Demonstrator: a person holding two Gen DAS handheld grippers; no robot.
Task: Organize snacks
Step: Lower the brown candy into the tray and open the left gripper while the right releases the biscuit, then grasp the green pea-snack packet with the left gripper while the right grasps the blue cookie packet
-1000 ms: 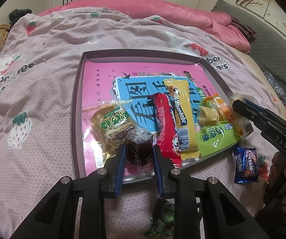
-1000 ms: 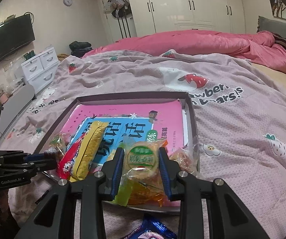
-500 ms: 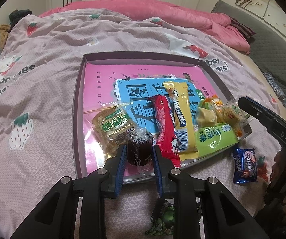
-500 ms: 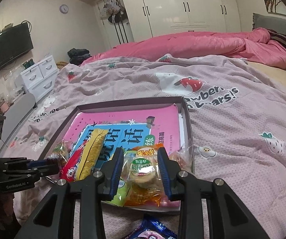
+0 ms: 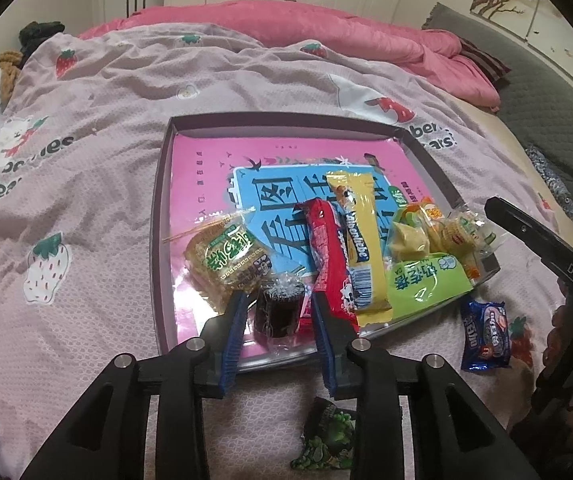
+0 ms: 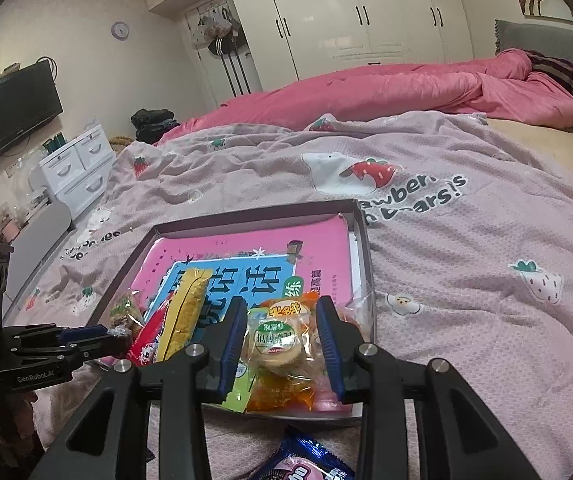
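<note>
Currently on bed, over strawberry-print cover: shallow tray lined with pink and blue printed sheet.
- Left gripper: fingers just opening, parted either side of dark jelly cup at tray's near edge; small gaps visible, cup resting on tray.
- Right gripper: fingers bracketing round wrapped biscuit atop orange packet in tray's near right corner; contact with pads not discernible.
- In tray, left to right: green-labelled noodle pack, red bar, yellow bar, green pouch.
- Off tray, on cover: blue cookie packet; dark green wrapper.
</note>
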